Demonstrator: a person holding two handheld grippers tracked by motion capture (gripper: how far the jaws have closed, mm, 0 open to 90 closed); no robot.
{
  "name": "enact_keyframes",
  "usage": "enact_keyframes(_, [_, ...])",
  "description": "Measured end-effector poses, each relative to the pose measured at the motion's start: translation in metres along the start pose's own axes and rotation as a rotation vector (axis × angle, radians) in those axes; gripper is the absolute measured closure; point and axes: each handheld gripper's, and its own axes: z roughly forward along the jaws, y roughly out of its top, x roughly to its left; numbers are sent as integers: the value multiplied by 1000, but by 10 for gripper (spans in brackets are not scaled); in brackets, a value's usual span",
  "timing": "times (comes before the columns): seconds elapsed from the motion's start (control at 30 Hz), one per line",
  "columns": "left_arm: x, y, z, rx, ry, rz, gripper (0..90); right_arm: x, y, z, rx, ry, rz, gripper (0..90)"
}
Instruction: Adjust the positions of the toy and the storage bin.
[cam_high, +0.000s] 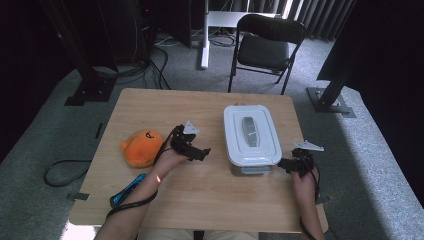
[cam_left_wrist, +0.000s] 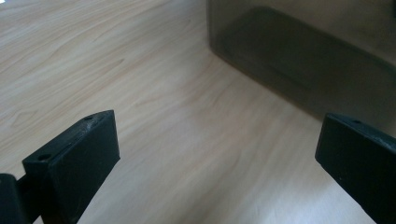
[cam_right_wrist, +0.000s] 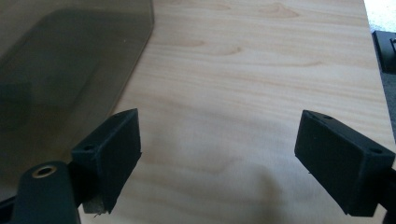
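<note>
Altogether two wide-open, empty grippers, left (cam_high: 202, 151) and right (cam_high: 286, 164), flank one lidded box (cam_high: 250, 137).

Grey carpet floor (cam_high: 370, 150), black folding chair (cam_high: 265, 47) beyond the wooden table (cam_high: 210, 200), dark curtains (cam_high: 320, 15) behind.

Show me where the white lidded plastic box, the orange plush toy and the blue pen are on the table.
White lidded plastic box (cam_high: 250, 132): high view, on the grey handle in its lid.
Orange plush toy (cam_high: 141, 147): high view, middle of its rounded body.
Blue pen (cam_high: 127, 190): high view, mid-barrel, beside the left forearm.
</note>
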Motion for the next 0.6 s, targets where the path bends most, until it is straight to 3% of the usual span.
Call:
enact_keyframes(0.3, [-6, 18, 35, 20, 34, -36, 4, -4, 12, 13, 4, 26, 10, 141])
enact_keyframes(0.43, [-8, 24, 43, 18, 22, -63, 4, -1, 17, 15, -33, 74, 17, 140])
enact_keyframes(0.6, [-15, 26, 46, 7, 11, -43, 4, 4, 21, 21, -23, 147, 7, 141])
